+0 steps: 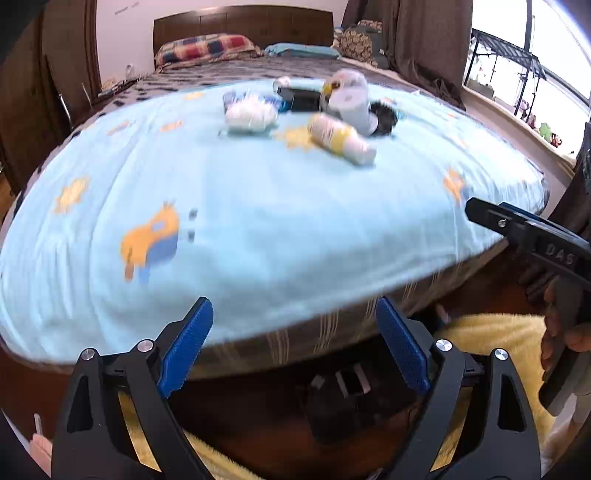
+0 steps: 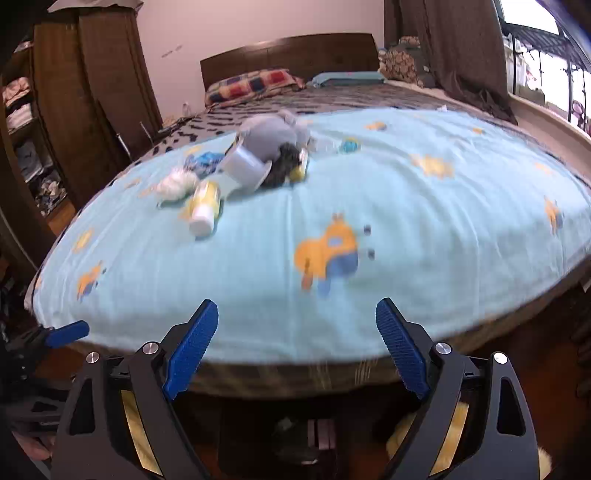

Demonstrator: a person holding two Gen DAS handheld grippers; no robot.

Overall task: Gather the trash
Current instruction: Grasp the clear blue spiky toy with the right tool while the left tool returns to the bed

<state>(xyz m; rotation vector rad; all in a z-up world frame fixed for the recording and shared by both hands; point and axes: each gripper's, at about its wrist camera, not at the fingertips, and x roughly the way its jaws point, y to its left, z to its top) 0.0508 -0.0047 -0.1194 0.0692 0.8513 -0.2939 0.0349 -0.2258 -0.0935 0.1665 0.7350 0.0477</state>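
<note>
- Both grippers are held with fingers spread wide and nothing between them: the left gripper (image 1: pixel 293 345) and the right gripper (image 2: pixel 297 347) are poised just off the near edge of the bed, blue pads facing inward.
- A light blue blanket (image 1: pixel 258 206) printed with yellow cartoon figures is spread over the near part of the bed.
- A cluster of trash is gathered toward the far middle of the blanket, well apart from both grippers.
- A yellow-and-white bottle (image 1: pixel 340 138) is seen lying on its side at the cluster's near edge.
- A crumpled white wad (image 1: pixel 251 114) is placed just left of the bottle.
- A grey plush toy (image 2: pixel 271 134) is seen behind, with a pale cup (image 2: pixel 245 166) against it; blur hides finer detail.
- A patterned pillow (image 1: pixel 207 46) is set at the wooden headboard (image 1: pixel 243 24).
</note>
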